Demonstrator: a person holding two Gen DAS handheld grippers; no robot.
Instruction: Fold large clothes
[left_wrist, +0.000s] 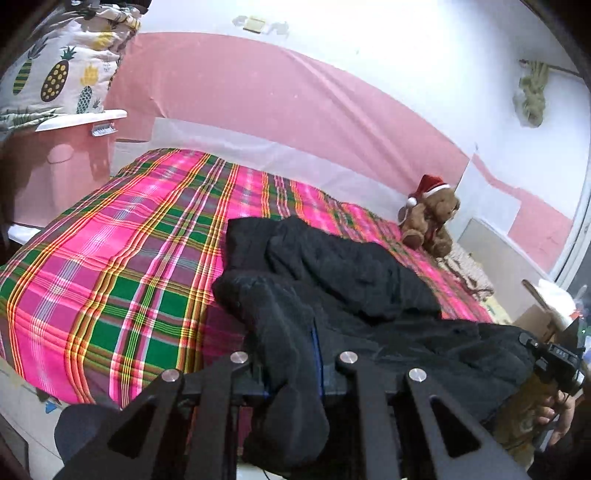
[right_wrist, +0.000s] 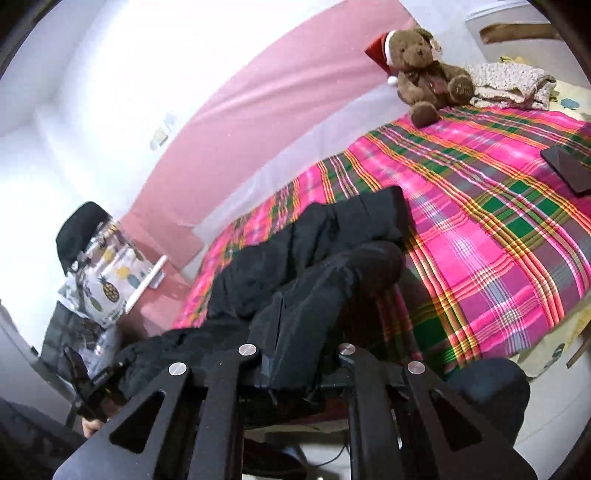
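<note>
Right wrist: teddy bear (right_wrist: 424, 70), phone (right_wrist: 567, 168) beyond jacket (right_wrist: 314, 266).

The bed (left_wrist: 110, 258) carries everything, spread with a plaid cover of pink, green and yellow. Straight ahead of both hand-held grippers, a black garment (left_wrist: 332, 266) lies bunched on the near part of the bed, its near end lifted off the cover toward the cameras. Beyond it, at the far edge by the pink wall, a brown teddy bear (right_wrist: 421, 74) in a red Santa hat sits upright on the cover. Just beside the bear, a folded pale knitted cloth (right_wrist: 513, 83) rests on the bed. Ahead and to the right of the right hand-held gripper, a dark phone (right_wrist: 569, 170) lies flat on the plaid, well apart from the garment.
</note>
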